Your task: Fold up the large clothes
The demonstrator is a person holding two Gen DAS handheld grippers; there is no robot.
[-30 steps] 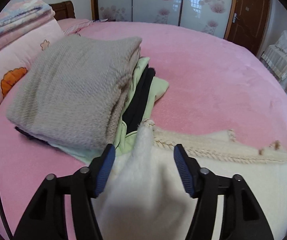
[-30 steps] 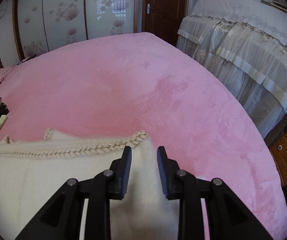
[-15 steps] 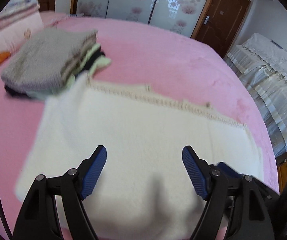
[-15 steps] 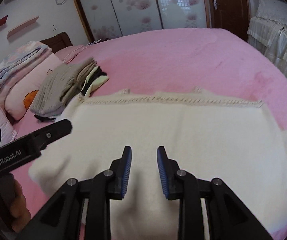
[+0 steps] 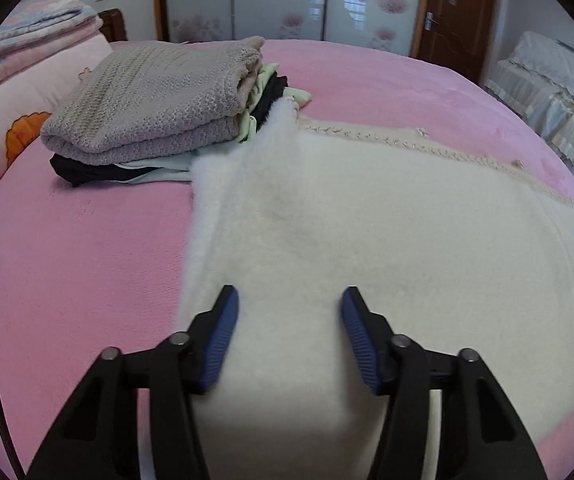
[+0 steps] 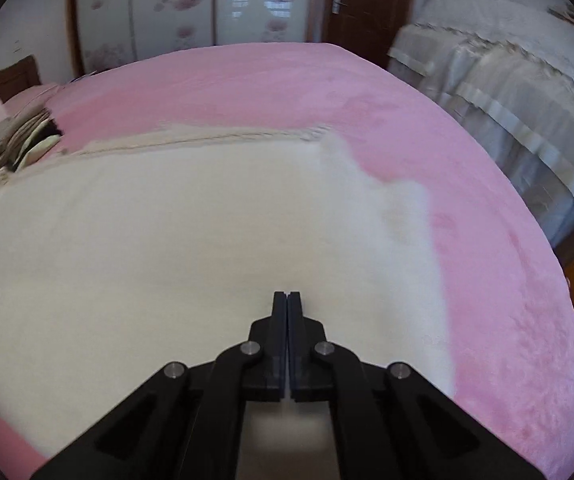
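Observation:
A large cream fluffy garment (image 5: 367,220) lies spread flat on the pink bed (image 5: 67,248), its braided trim edge at the far side. It also fills the right wrist view (image 6: 187,240). My left gripper (image 5: 289,320) is open, low over the garment's near left edge, with nothing between its blue pads. My right gripper (image 6: 287,300) is shut with its jaws pressed together over the garment's near right part; whether cloth is pinched between them does not show.
A stack of folded clothes topped by a grey knit sweater (image 5: 159,92) sits at the garment's far left corner, also seen in the right wrist view (image 6: 11,144). Pink pillows (image 5: 19,80) lie left. A covered sofa (image 6: 507,80) stands right of the bed.
Both grippers pulled back from the garment's far edge to its near edge. The right gripper has closed. The left gripper stays open.

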